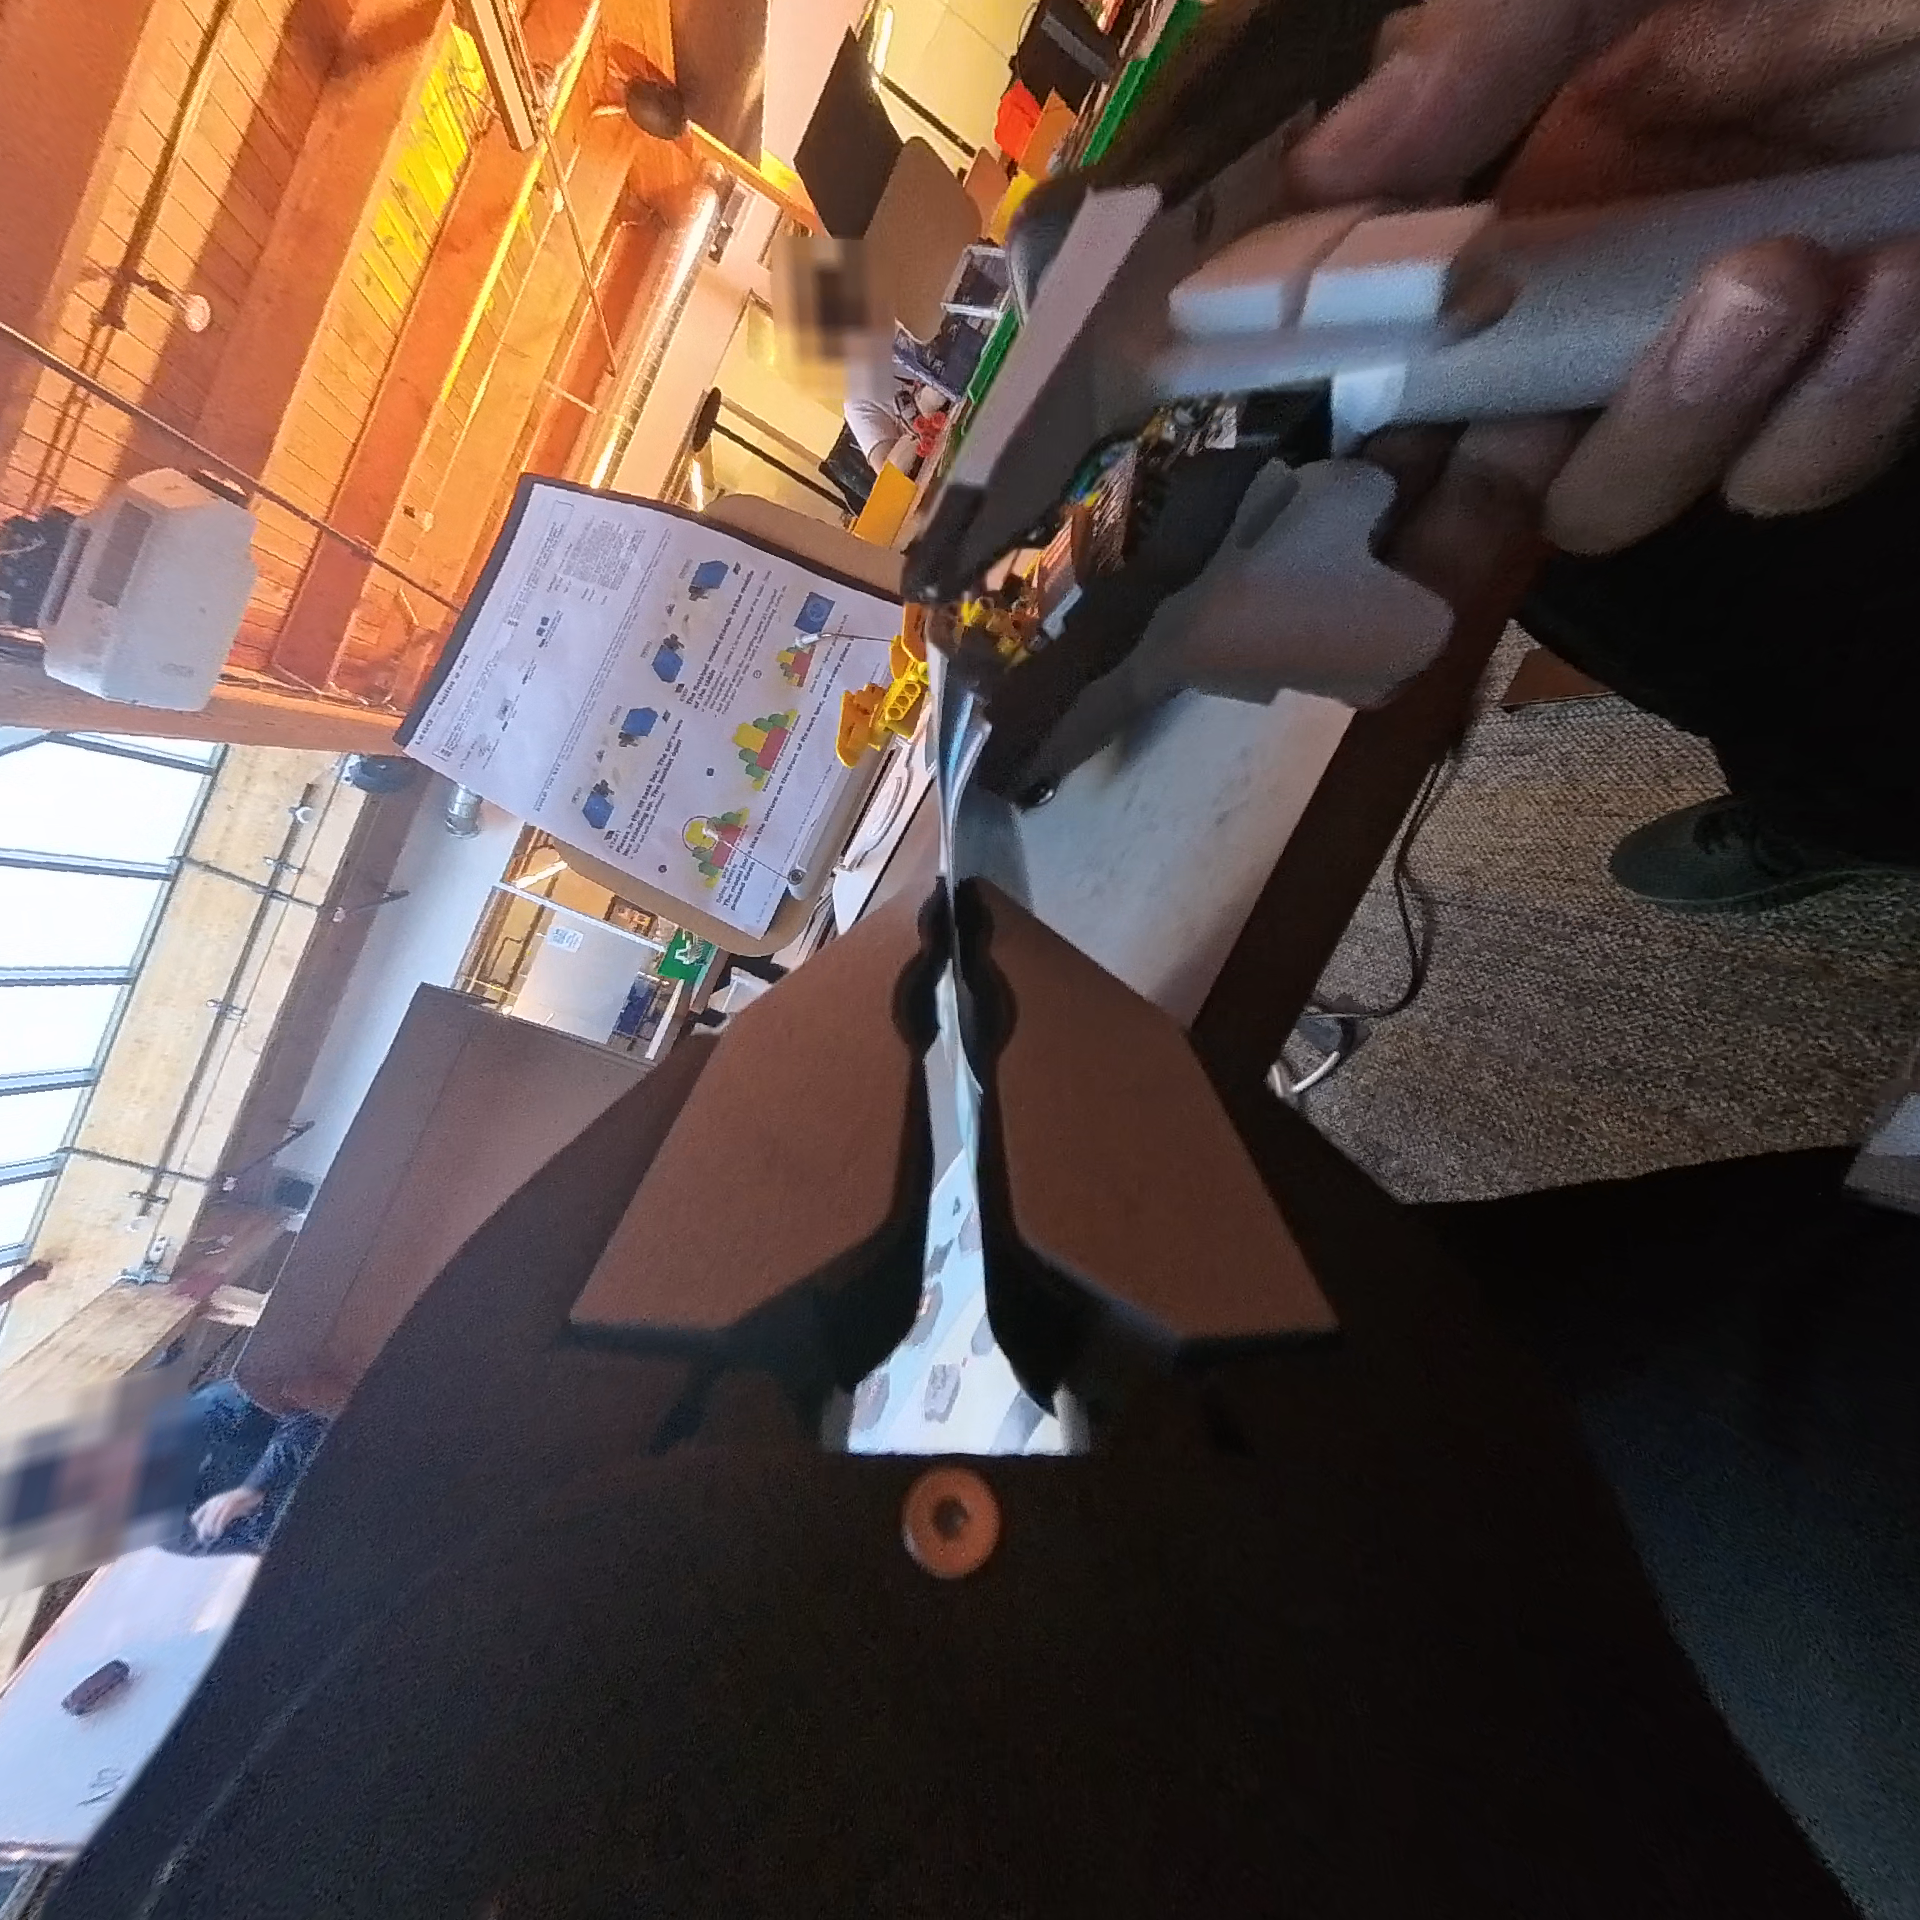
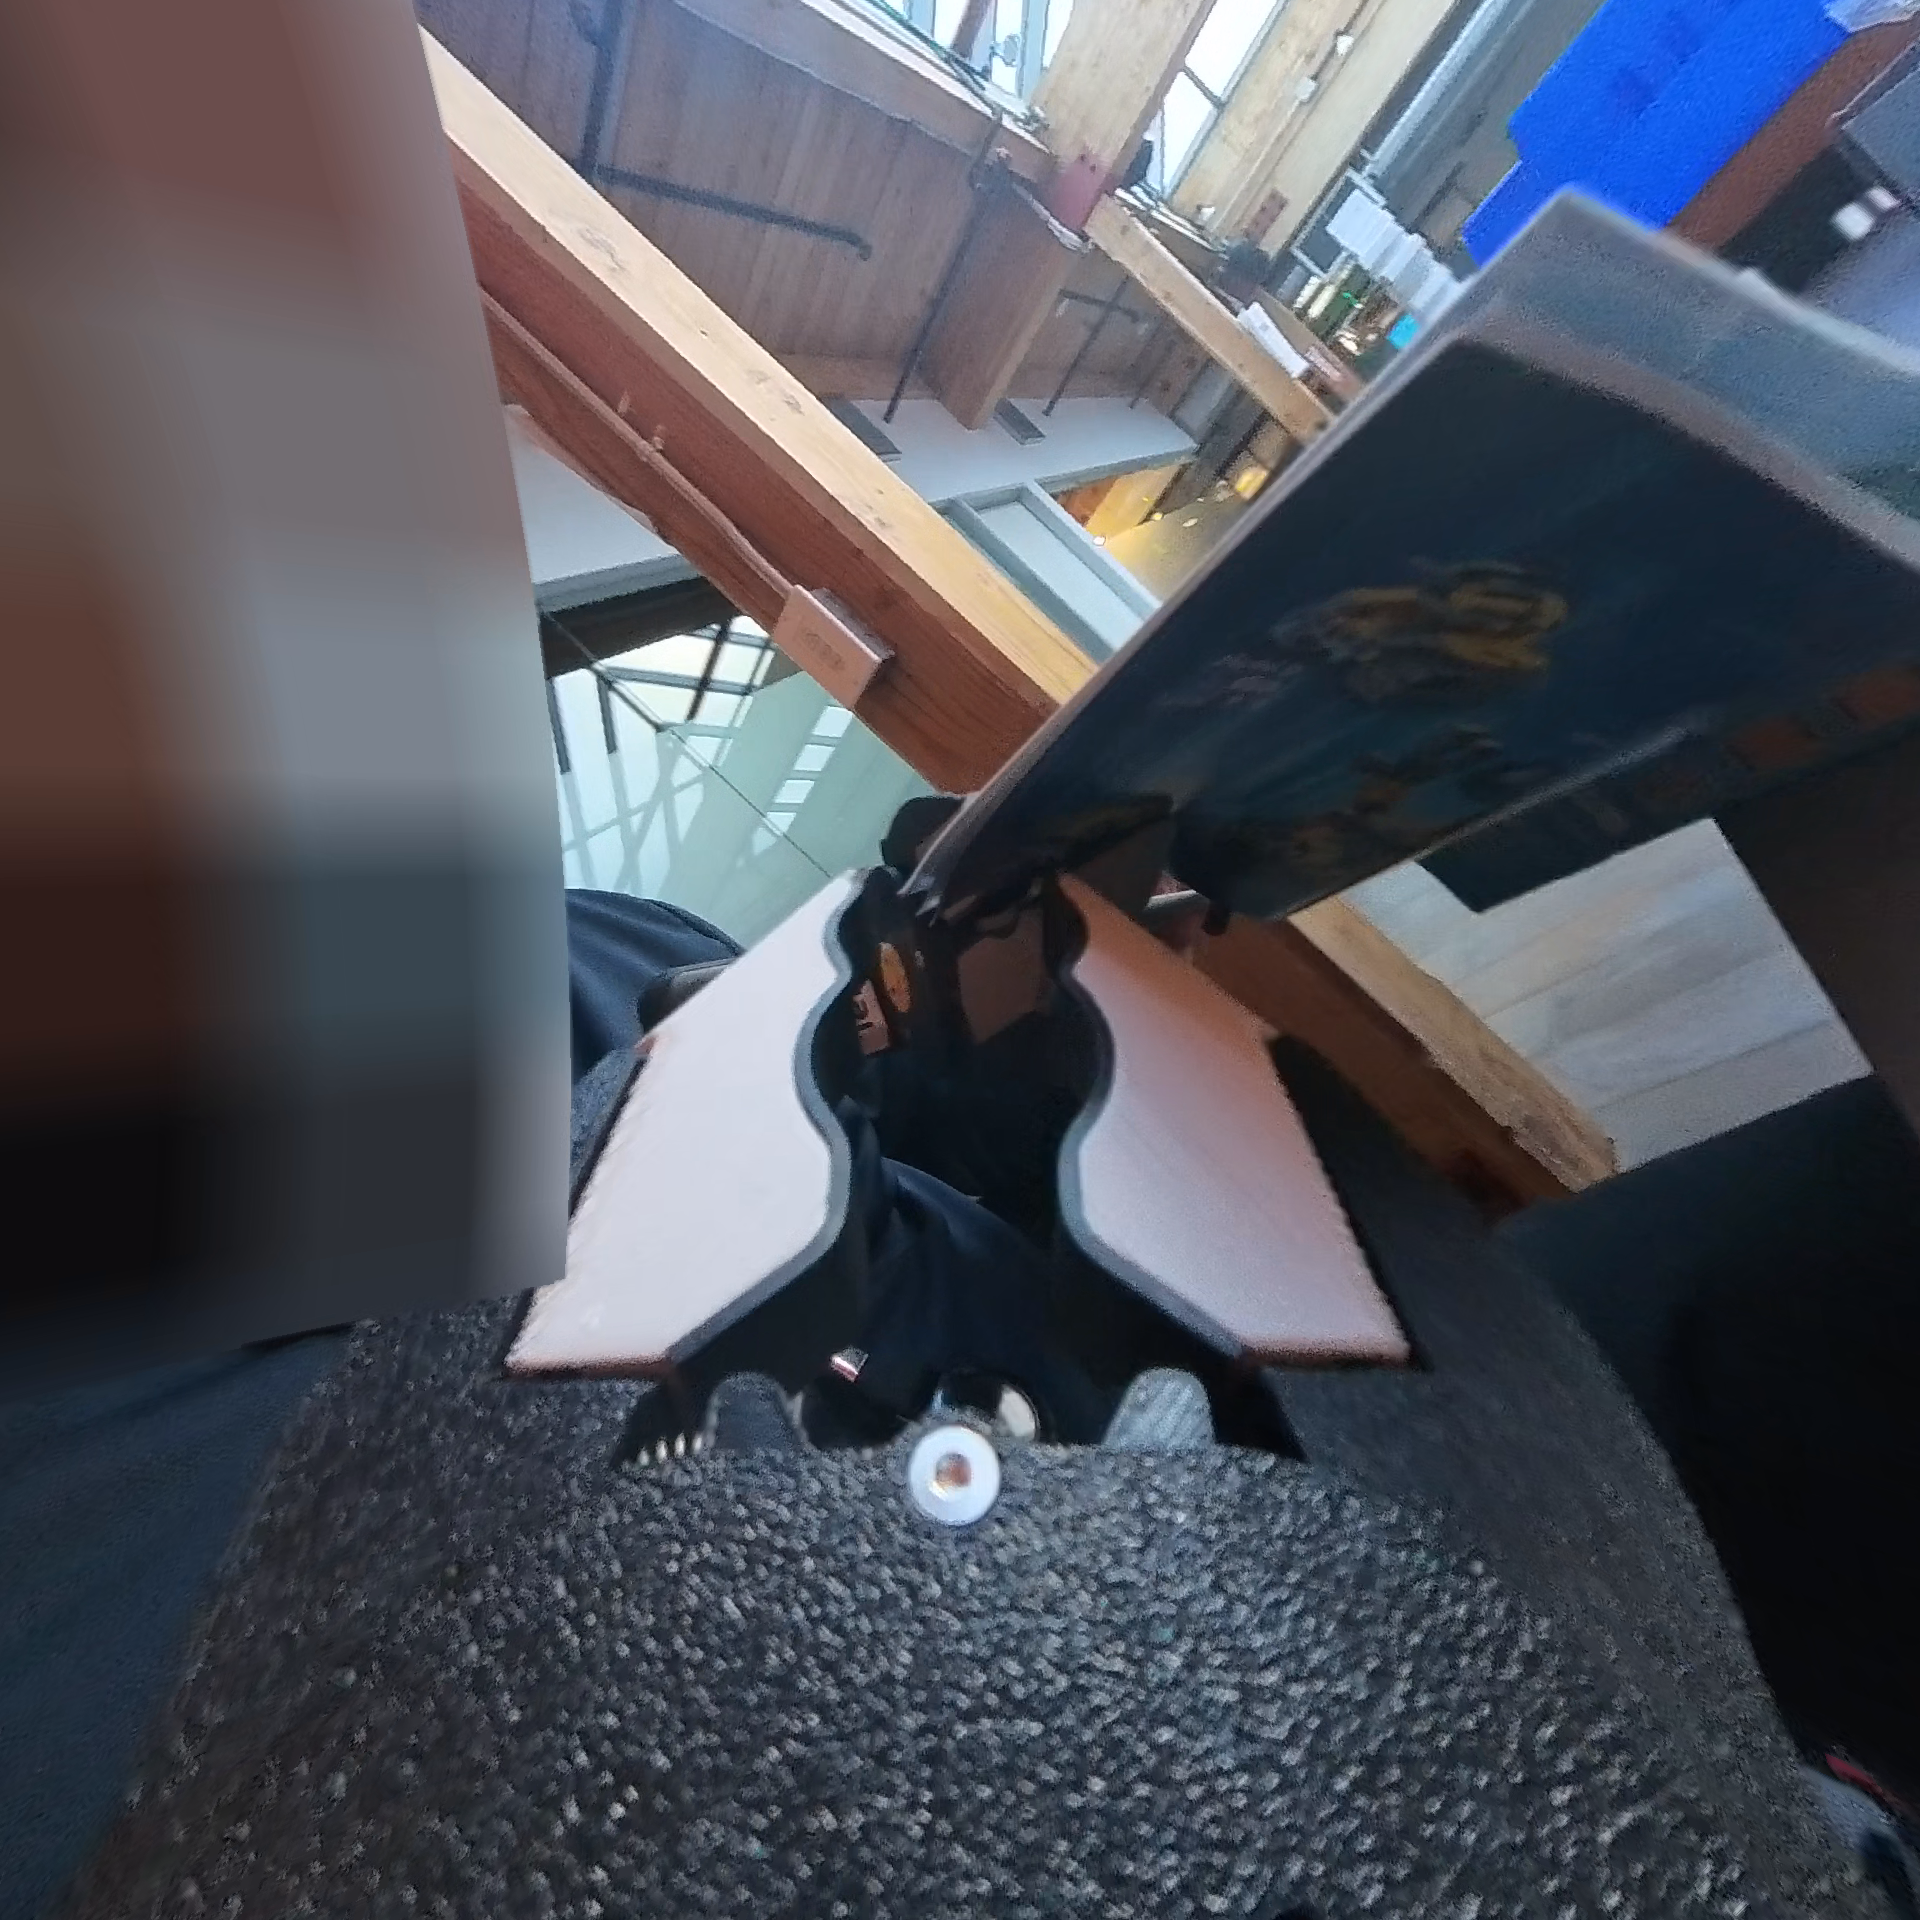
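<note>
My left gripper (image 1: 951,904) is shut on a thin booklet (image 1: 961,1122), which runs as a pale strip between its brown fingers (image 1: 790,1122). The booklet continues up to my right gripper (image 1: 977,644), held by a hand (image 1: 1714,343), where its dark printed cover lies between the grey fingers. In the right wrist view my right gripper (image 2: 966,894) has its jaws apart. The edge of the dark blue booklet (image 2: 1455,644) sits at the fingertips (image 2: 1081,914) and fans up to the right. The left gripper (image 2: 894,977) shows just beyond.
A printed sheet with brick pictures (image 1: 665,686) stands on a board behind the grippers. Yellow bricks (image 1: 883,717) lie on the white table (image 1: 1143,862). A shoe (image 1: 1745,852) and a cable rest on grey carpet (image 1: 1558,987). Wooden beams (image 2: 727,416) are overhead.
</note>
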